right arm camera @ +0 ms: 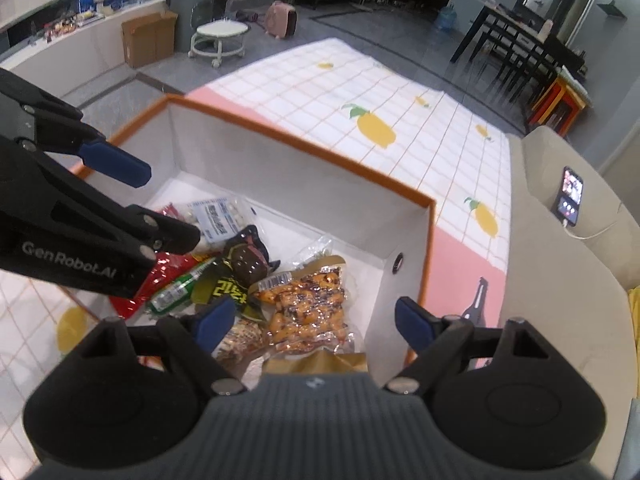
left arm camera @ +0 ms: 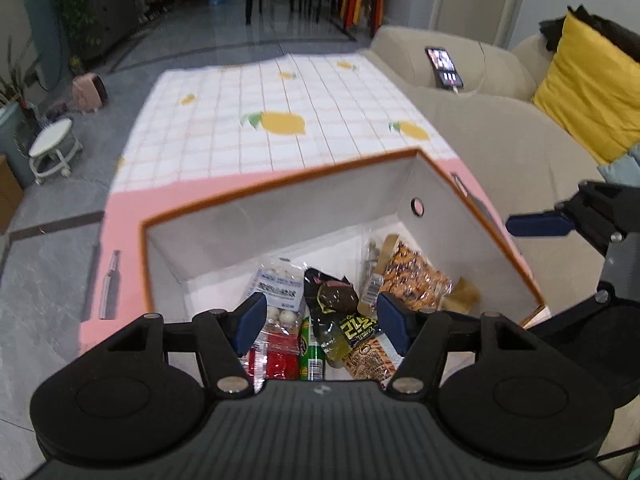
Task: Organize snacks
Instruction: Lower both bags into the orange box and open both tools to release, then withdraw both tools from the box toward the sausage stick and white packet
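A white box with an orange rim (left arm camera: 280, 184) (right arm camera: 304, 148) stands on the table and holds several snack packs. Inside lie a clear bag of orange snacks (left arm camera: 416, 280) (right arm camera: 308, 304), a dark pack with a brown ball (left arm camera: 334, 300) (right arm camera: 244, 264), a bag of white balls (left arm camera: 280, 286) (right arm camera: 218, 216), a green tube (left arm camera: 312, 356) (right arm camera: 176, 290) and a red pack (left arm camera: 276, 362) (right arm camera: 144, 292). My left gripper (left arm camera: 322, 322) is open and empty above the box's near side. My right gripper (right arm camera: 316, 322) is open and empty above the orange snack bag.
The table wears a checked cloth with lemons and a pink border (left arm camera: 256, 120) (right arm camera: 400, 120). A beige sofa (left arm camera: 500, 128) with a phone (left arm camera: 444, 66) (right arm camera: 570, 196) and a yellow cushion (left arm camera: 588, 92) stands to the right. A white stool (left arm camera: 52, 148) (right arm camera: 218, 38) stands on the floor.
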A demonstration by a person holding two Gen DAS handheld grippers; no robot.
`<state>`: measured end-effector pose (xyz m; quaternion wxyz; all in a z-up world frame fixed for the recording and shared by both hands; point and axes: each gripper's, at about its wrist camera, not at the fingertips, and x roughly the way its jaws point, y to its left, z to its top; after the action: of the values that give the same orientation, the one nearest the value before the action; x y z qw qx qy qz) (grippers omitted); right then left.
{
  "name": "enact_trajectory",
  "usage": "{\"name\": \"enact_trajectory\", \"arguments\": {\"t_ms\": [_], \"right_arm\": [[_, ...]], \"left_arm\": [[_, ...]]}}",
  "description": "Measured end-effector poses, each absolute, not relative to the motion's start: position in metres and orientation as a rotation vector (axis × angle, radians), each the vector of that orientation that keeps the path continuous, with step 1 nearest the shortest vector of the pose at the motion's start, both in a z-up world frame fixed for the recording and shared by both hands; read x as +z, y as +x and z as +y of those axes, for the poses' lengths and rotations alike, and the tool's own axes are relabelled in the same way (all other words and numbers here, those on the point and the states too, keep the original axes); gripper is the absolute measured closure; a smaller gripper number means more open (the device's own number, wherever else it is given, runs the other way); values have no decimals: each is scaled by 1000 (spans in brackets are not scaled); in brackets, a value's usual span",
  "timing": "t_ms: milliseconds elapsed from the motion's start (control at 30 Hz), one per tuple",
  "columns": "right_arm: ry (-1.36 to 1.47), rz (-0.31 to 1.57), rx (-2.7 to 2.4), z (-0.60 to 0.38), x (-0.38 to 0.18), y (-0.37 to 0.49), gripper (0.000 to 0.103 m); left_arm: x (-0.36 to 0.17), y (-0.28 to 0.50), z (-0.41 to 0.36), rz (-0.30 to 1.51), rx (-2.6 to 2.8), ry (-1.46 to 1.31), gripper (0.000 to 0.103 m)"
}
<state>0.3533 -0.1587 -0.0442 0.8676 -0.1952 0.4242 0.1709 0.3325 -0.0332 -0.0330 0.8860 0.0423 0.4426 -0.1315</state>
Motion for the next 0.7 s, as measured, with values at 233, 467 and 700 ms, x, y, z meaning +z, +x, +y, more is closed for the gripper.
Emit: {"name": "enact_trajectory", "arguments": {"t_ms": [233, 467, 700], "right_arm": [[-340, 785, 330, -170, -8, 305, 19], [-212, 641, 267, -188, 17, 238, 19], [-117, 528, 188, -200, 15, 160, 19]], "left_arm": [[12, 283, -26, 766, -255, 57, 29], [36, 218, -20, 625, -239, 30, 29], [26, 162, -9, 608, -198, -20, 29]]}}
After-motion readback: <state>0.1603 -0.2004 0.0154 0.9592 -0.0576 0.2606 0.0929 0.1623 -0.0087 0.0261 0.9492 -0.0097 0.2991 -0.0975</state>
